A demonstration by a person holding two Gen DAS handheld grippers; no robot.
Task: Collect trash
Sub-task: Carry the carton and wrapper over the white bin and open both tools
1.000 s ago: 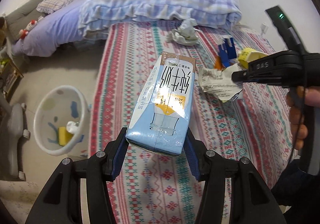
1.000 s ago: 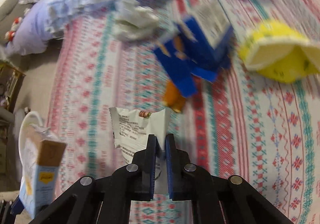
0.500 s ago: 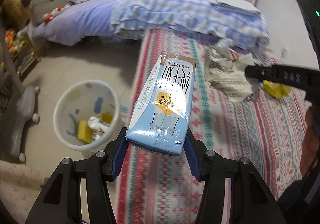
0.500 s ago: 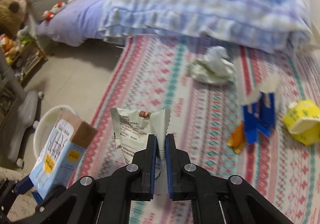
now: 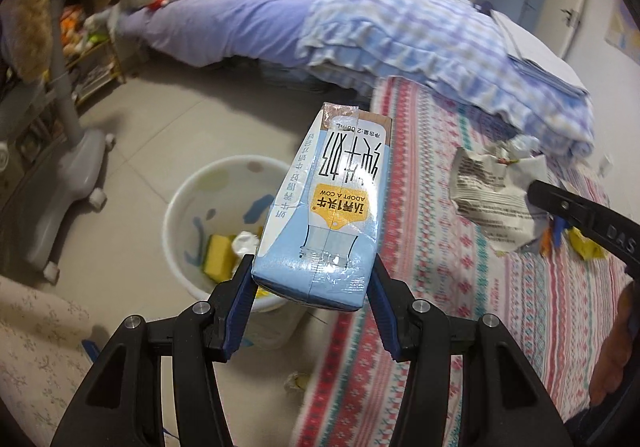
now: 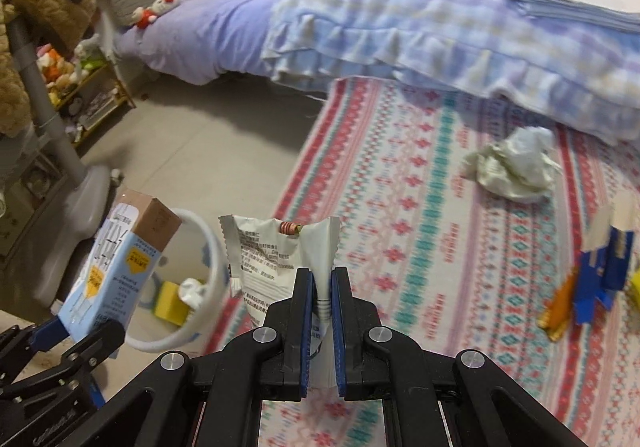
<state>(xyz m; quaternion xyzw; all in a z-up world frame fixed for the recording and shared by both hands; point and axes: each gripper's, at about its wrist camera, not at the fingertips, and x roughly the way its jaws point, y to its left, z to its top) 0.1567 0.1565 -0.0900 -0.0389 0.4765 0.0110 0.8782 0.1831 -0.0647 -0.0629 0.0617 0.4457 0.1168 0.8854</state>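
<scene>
Left gripper (image 5: 311, 289) grips milk carton (image 5: 334, 207) above bin (image 5: 188, 203).

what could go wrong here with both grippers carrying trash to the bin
1. The left gripper clamps the milk carton only at its bottom end, so the long carton could pivot or slip before it is over the white bin.
2. The right gripper pinches the snack wrapper by a thin fold. The wrapper hangs over the rug, beside the bin, so an early release would likely drop it on the rug.
</scene>
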